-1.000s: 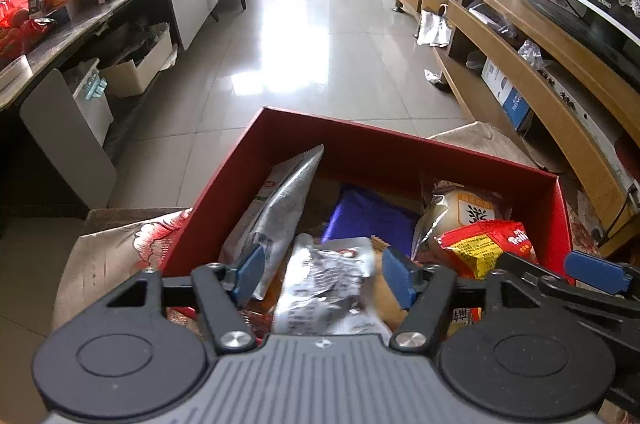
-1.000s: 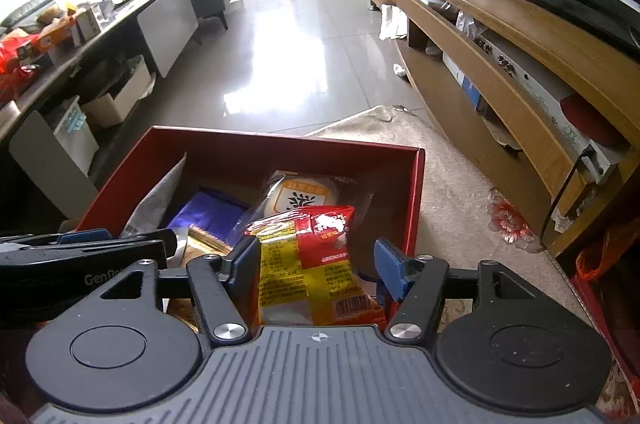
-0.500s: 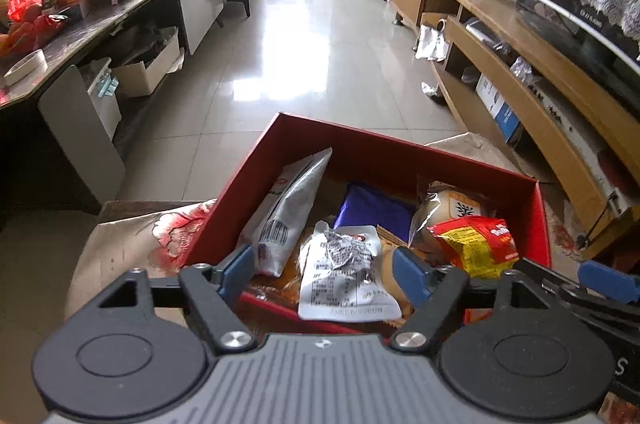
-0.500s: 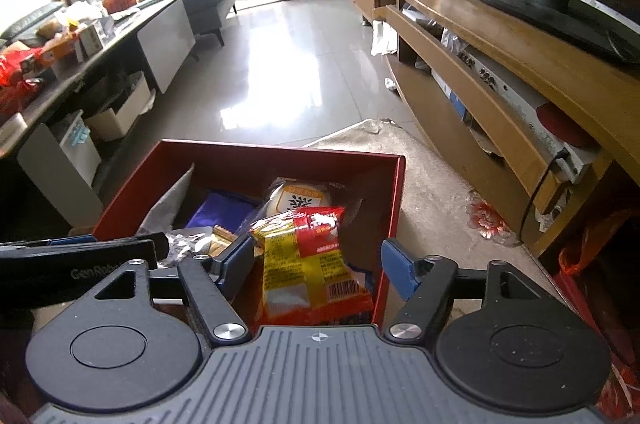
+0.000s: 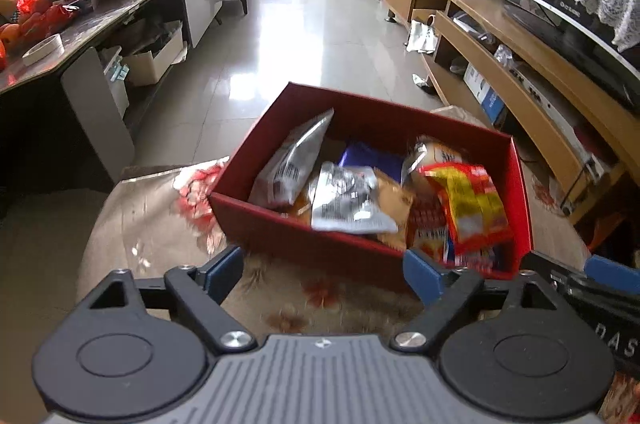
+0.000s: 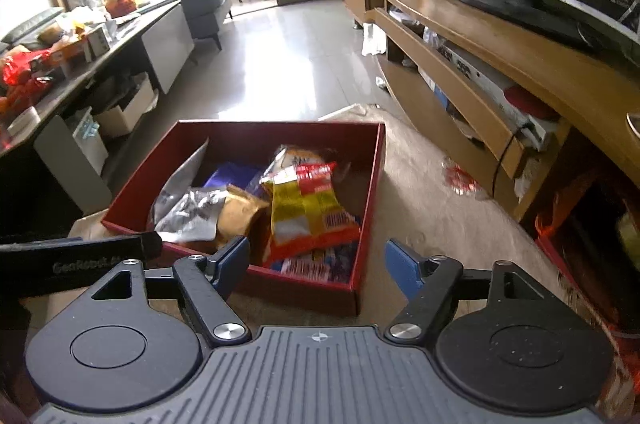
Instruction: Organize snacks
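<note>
Both grippers backed off the red box (image 5: 304, 236) since before; packets dropped inside. Left gripper (image 5: 323, 274) and right gripper (image 6: 316, 262) opening, empty. Side lettering blurred, maybe "GenRobot".

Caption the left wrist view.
Left gripper, jaws opening and empty, before the red box full of snack packets.

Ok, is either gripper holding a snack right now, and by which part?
Nothing is held. The left gripper and right gripper both have jaws opening with nothing between them; the snack packets lie in the red box.
</note>
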`<state>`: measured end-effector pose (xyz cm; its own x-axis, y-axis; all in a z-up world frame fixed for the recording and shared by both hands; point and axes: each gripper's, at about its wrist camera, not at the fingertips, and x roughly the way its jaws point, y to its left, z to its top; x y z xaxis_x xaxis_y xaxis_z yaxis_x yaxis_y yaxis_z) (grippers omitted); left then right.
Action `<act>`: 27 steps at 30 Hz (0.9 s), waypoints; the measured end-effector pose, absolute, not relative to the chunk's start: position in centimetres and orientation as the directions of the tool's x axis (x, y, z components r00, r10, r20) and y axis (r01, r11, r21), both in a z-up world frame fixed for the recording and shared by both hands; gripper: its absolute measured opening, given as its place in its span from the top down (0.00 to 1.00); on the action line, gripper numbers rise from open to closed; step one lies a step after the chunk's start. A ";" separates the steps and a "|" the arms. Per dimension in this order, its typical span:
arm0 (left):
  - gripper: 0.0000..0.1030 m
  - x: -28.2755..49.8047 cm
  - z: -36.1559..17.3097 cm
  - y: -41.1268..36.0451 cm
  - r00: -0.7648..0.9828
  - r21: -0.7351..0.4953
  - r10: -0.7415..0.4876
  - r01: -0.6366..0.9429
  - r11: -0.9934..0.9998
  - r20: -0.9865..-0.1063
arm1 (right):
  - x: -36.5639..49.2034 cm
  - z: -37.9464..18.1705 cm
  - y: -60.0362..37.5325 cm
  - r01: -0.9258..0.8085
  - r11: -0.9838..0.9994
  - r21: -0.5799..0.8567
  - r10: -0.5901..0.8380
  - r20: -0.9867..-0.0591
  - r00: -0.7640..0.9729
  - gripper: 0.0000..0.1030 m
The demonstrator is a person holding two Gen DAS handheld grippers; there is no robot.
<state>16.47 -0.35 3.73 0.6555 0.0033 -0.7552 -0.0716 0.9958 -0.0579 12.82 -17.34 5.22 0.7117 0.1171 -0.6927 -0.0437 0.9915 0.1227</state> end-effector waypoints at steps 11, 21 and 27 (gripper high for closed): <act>0.10 12.3 2.8 -0.1 0.643 -0.060 -0.002 -0.068 0.996 -0.766 | 8.9 4.9 -17.1 -0.044 0.993 0.105 0.105 -0.690 0.717 0.19; 0.09 9.4 2.1 0.7 0.635 -0.066 -0.007 -0.070 0.995 -0.773 | 5.8 4.3 -16.9 -0.046 0.995 0.088 0.095 -0.699 0.709 0.19; 0.08 8.0 1.8 0.4 0.630 -0.061 -0.011 -0.058 0.996 -0.777 | 4.9 4.2 -16.8 -0.049 0.995 0.089 0.098 -0.700 0.707 0.19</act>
